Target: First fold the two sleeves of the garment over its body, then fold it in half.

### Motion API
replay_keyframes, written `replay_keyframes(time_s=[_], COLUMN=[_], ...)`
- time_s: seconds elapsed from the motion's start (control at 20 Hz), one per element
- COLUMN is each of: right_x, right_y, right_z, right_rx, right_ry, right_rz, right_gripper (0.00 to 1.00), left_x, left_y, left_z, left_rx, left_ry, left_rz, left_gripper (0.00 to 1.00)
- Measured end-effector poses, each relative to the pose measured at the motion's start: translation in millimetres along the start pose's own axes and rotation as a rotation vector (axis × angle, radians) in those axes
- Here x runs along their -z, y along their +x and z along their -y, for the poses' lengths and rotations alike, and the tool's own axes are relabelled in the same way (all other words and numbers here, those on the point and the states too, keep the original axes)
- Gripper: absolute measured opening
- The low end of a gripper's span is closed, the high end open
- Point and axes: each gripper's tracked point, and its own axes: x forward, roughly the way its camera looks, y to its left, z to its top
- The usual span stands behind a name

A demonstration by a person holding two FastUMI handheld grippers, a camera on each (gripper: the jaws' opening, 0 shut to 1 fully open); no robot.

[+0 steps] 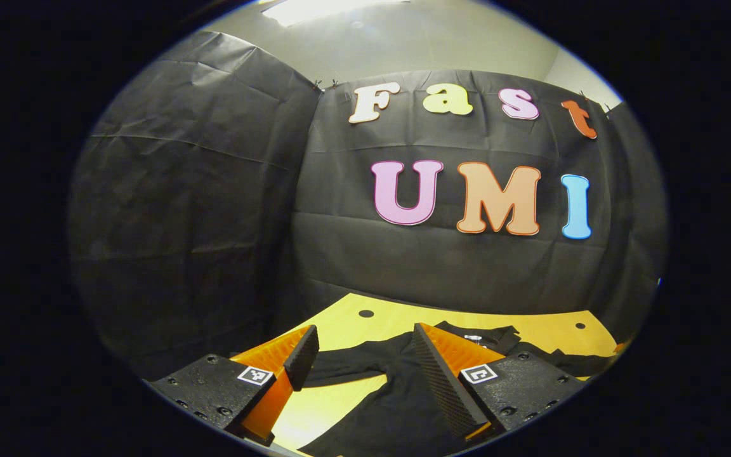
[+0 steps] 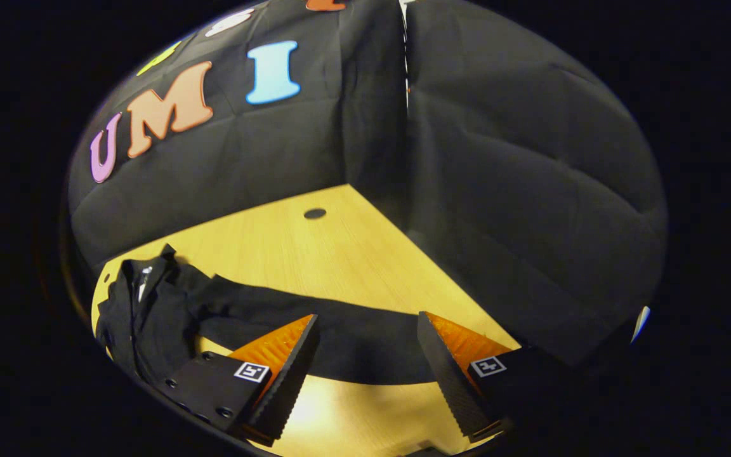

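Black garment (image 1: 403, 381) spread flat on the wooden tabletop (image 1: 353, 327), collar toward the far edge near the black cloth wall (image 1: 213, 222). In the left gripper view, left claw (image 1: 365, 355) released, fingers wide apart, hovering over the garment's near sleeve, touching nothing as far as can be told; cloth visible between the fingers and under the right-hand one. In the right gripper view, right claw (image 2: 365, 355) likewise released, fingers spread, poised above the other sleeve (image 2: 340, 336), which stretches out as a dark band toward the tabletop's far corner, unfolded. Garment body and collar (image 2: 143, 279) lying toward the left edge of that view. Round hole (image 2: 315, 213) in the tabletop close to the far corner, well apart from the cloth.
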Motion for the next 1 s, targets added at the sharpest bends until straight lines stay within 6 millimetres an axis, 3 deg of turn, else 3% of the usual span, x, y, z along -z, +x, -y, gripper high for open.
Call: replay_keyframes(time_s=[0.1, 0.15, 0.4, 0.75, 0.85, 0.9, 1.0], right_x=[8, 11, 47, 46, 47, 46, 47], right_y=[19, 24, 38, 47, 45, 47, 47], right_z=[9, 15, 22, 24, 12, 10, 7], right_rx=[0.031, 0.045, 0.058, 0.063, 0.043, 0.035, 0.027], right_ry=[-0.001, 0.000, -0.027, -0.032, -0.026, -0.026, -0.028], right_rz=[-0.032, -0.046, -0.162, -0.080, -0.087, -0.094, -0.109], right_gripper=[0.99, 0.94, 0.99, 0.99, 0.87, 0.74, 0.58], left_x=[-5, -5, 4, 16, 19, 20, 20], left_y=[-3, -5, -6, 2, 3, 5, 8], left_z=[-4, -5, -4, 2, 5, 6, 7], left_rx=[-0.018, -0.024, -0.035, -0.022, -0.010, -0.007, -0.005], left_ry=[0.000, 0.004, 0.018, 0.018, 0.002, -0.005, -0.006], left_rz=[0.012, 0.017, -0.019, -0.053, -0.065, -0.067, -0.063], left_gripper=[0.91, 0.91, 0.93, 0.93, 0.94, 0.94, 0.92])
